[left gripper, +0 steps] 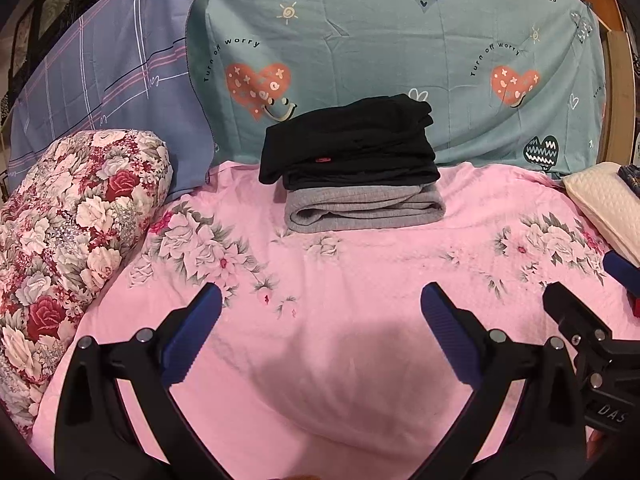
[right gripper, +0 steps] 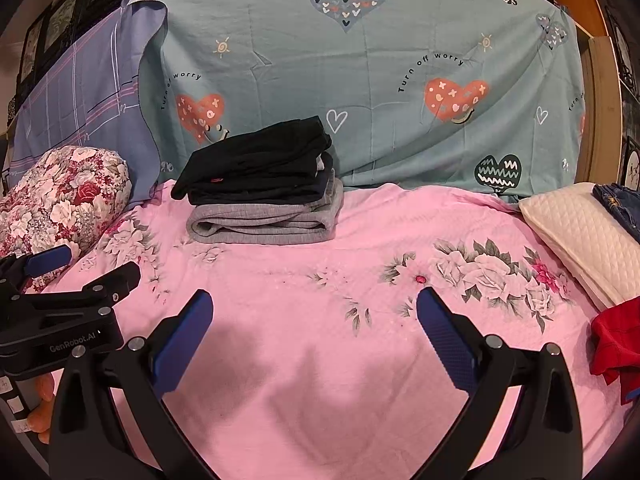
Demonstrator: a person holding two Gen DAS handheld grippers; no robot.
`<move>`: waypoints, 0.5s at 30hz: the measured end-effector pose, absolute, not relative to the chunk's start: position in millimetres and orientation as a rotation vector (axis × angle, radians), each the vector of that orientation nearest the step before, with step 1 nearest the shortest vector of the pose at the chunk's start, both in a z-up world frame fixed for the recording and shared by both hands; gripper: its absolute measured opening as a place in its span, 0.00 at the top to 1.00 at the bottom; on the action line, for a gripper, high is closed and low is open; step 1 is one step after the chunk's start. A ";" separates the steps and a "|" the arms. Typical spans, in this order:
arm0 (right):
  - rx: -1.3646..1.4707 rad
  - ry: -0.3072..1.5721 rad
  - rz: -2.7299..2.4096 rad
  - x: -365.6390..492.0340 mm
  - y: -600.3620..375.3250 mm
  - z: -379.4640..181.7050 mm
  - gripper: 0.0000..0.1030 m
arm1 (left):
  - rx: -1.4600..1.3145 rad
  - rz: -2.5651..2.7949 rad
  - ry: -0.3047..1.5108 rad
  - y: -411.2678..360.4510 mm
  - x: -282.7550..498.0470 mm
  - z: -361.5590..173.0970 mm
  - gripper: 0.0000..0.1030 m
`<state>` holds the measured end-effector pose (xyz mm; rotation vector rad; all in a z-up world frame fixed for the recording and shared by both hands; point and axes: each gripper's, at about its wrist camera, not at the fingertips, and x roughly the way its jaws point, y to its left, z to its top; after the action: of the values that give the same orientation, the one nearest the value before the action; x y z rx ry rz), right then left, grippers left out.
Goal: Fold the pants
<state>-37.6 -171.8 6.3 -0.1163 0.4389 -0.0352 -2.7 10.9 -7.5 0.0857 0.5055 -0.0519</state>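
Note:
Folded black pants [left gripper: 352, 144] [right gripper: 256, 160] lie on top of folded grey pants [left gripper: 364, 208] [right gripper: 264, 220] in a stack at the far side of the pink floral sheet [left gripper: 340, 280] [right gripper: 320, 280]. My left gripper [left gripper: 320, 300] hovers open over the sheet in front of the stack, nothing between its blue pads. My right gripper [right gripper: 314, 304] is also open and empty, to the right of the left one. At the left of the right wrist view the left gripper [right gripper: 86, 268] shows. A red garment [right gripper: 616, 344] lies at the right edge.
A floral bolster [left gripper: 68, 248] [right gripper: 64, 204] lies at the left. A cream quilted pillow [left gripper: 608, 204] [right gripper: 580, 236] with a denim item [right gripper: 620, 204] sits at the right. A teal heart-print sheet [left gripper: 380, 48] and a purple plaid cloth [left gripper: 100, 80] hang behind.

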 end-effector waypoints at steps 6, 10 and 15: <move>-0.117 0.441 -0.032 -38.0 -170.1 6.0 0.01 | 0.089 -0.045 0.499 10.0 -3.9 -8.3 0.02; -0.126 0.435 -0.032 -38.5 -169.1 6.5 0.01 | 0.084 -0.045 0.508 10.0 -2.4 -9.8 0.02; -0.121 0.439 -0.034 -38.4 -169.8 5.8 0.01 | 0.072 -0.034 0.522 12.1 -0.7 -12.5 0.02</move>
<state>-38.4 -169.8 5.8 -0.1209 0.4395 -0.0339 -0.7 12.1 -12.5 0.0715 0.5224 -0.0345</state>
